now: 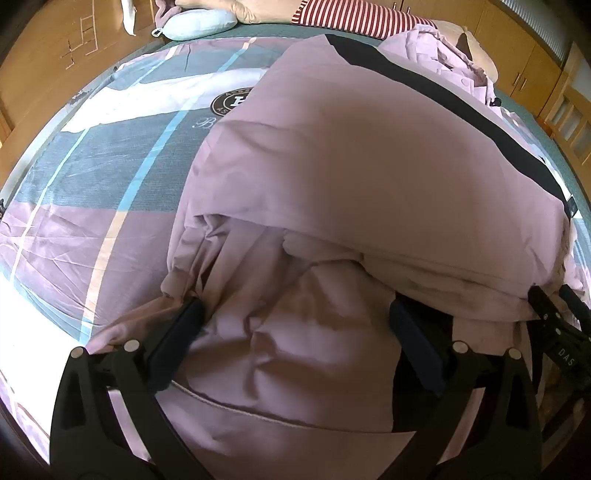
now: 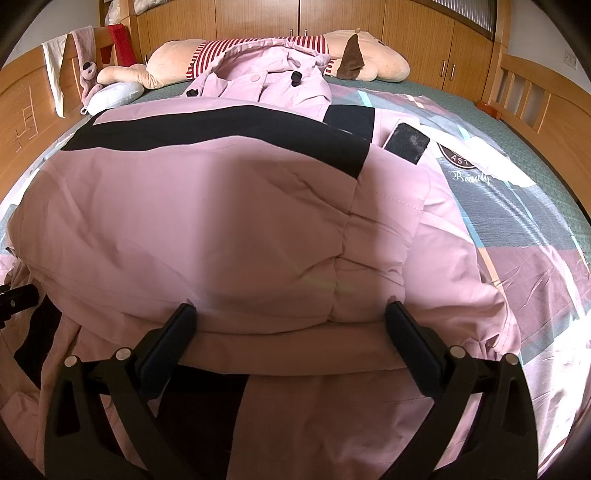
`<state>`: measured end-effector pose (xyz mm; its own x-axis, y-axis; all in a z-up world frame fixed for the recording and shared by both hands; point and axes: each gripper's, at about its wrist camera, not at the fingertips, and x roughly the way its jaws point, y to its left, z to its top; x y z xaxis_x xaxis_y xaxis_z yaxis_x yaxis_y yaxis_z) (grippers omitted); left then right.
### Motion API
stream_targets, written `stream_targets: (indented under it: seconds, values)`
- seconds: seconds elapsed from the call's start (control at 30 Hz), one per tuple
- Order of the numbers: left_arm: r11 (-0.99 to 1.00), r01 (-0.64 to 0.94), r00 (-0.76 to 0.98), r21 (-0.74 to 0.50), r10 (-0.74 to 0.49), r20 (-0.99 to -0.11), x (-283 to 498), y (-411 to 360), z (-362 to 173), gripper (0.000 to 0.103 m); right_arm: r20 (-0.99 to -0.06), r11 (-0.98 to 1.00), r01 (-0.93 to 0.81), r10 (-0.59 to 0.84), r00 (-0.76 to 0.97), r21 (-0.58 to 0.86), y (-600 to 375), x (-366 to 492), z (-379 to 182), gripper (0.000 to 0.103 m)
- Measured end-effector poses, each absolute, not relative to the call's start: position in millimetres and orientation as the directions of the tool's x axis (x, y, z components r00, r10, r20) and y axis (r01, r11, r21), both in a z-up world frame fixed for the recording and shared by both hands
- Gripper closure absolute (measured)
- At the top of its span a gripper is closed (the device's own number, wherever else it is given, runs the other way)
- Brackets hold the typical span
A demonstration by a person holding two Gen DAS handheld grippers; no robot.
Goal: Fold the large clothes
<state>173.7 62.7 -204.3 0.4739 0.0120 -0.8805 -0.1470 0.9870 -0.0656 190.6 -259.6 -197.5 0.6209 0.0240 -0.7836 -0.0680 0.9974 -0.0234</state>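
Pink jacket (image 2: 207,221); dark patch (image 2: 406,142), perhaps Velcro, right-view only.

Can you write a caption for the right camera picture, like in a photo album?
Open right gripper at the folded edge of a pink jacket on the bed.

Both wrist cams sit low, very close over the pink padded jacket (image 1: 369,177) (image 2: 207,221), facing the bed's head; both share the jacket, bedsheet (image 1: 110,177) (image 2: 524,229), plush toy (image 1: 347,14) (image 2: 369,59).
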Motion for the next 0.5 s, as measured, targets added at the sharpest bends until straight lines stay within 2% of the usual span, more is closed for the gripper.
stream_targets:
  seconds: [0.1, 0.2, 0.37, 0.5]
  values:
    - [0.983, -0.166, 0.532, -0.076, 0.024, -0.847, 164, 65, -191, 0.002, -0.783, 0.997, -0.068, 0.024, 0.621, -0.024, -261, 191, -197, 0.001]
    - [0.992, -0.119, 0.579, -0.037, 0.039, -0.814, 163, 59, -180, 0.002, -0.783, 0.997, -0.068, 0.024, 0.621, -0.023, -259, 190, -198, 0.001]
    - [0.983, -0.151, 0.493, -0.101, -0.014, -0.87, 180, 75, -203, 0.002, -0.783, 0.997, -0.068, 0.023, 0.621, -0.025, -259, 190, -197, 0.001]
    - [0.986, -0.145, 0.489, -0.077, 0.005, -0.872, 182, 73, -201, 0.002, -0.781, 0.998, -0.068, 0.031, 0.623, -0.014, -259, 188, -195, 0.001]
